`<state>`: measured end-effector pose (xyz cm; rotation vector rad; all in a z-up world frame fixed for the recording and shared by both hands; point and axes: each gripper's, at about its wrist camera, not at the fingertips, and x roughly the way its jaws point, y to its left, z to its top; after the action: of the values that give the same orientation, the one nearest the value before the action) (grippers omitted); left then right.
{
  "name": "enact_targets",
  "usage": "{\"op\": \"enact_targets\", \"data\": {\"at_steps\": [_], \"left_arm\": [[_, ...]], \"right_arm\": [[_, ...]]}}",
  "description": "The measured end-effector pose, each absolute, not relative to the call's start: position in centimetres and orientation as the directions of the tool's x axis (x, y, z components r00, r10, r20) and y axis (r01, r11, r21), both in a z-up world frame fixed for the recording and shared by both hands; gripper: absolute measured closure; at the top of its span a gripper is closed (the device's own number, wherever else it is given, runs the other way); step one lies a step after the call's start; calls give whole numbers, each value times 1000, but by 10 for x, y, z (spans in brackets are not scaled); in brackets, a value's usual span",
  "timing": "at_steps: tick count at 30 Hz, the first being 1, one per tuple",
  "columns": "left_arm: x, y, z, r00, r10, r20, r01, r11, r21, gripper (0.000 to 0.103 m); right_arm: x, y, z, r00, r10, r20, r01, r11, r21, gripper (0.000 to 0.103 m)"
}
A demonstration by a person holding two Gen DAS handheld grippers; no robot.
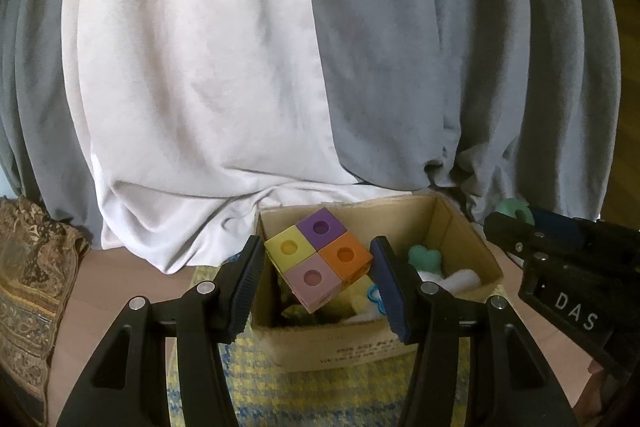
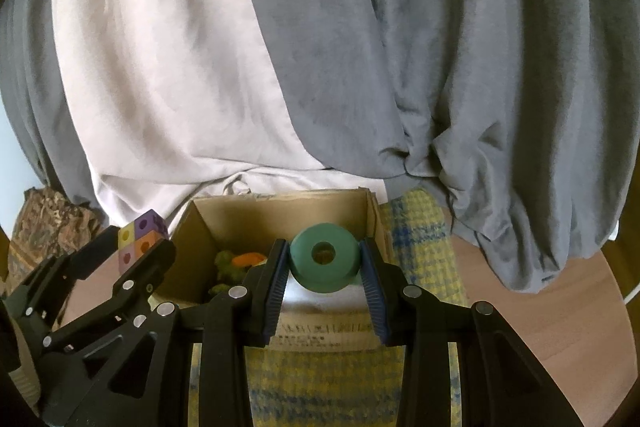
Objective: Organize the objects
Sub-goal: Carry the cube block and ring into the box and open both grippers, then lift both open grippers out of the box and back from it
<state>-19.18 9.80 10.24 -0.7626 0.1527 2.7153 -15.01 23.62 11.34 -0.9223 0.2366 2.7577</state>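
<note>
My left gripper (image 1: 318,259) is shut on a block of four joined cubes (image 1: 318,259), yellow, purple, orange and pink, each with a round hole. It holds the block tilted above the open cardboard box (image 1: 460,227). My right gripper (image 2: 324,259) is shut on a green ring (image 2: 324,257) and holds it over the same box (image 2: 200,223). The right gripper also shows in the left wrist view (image 1: 520,223), with the ring (image 1: 516,213) at its tip. The left gripper and the cube block (image 2: 140,239) show at the left of the right wrist view.
Inside the box lie a teal bone-shaped toy (image 1: 424,257), white pieces (image 1: 460,281), a light blue ring (image 1: 375,294) and green and orange items (image 2: 240,261). The box stands on a yellow and blue woven mat (image 2: 420,239) on a wooden floor. Grey and white drapes (image 1: 280,67) hang behind. A patterned cushion (image 1: 28,287) lies left.
</note>
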Motion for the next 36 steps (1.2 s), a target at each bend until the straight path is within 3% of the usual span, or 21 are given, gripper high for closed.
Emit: {"op": "enact_targets", "data": {"at_steps": [20,21,23,25,29,31,36], "left_arm": [[-243,111,88,-759,258,-598,-322,-947,0,49],[-245,111,87,-757,256,-601,-320,-948,0,49],[-246,111,86,-756,250,-606,-315,-949,2,48],[-245,112,85,-760,237,-605,-309,-951,15,32],[-243,113,84,-767,218,-604,-302,-953,40,25],[-242,112,84,-766,210,-608,-292,-956,37,16],[-236,105,86,-782,170,-599,-243,-969,43,7]], "right_arm": [[-200,259,98,-741,114,-662,-258,-958,124,66],[-202,261,97,-739,109,-665,-257,-958,129,64],[-204,263,96,-740,101,-665,-256,-957,140,42],[-202,264,96,-746,107,-657,-261,-955,141,28],[-198,265,98,-742,125,-659,-274,-953,127,19],[-197,265,98,-736,138,-662,-285,-951,117,16],[-188,261,103,-730,177,-660,-310,-947,88,10]]}}
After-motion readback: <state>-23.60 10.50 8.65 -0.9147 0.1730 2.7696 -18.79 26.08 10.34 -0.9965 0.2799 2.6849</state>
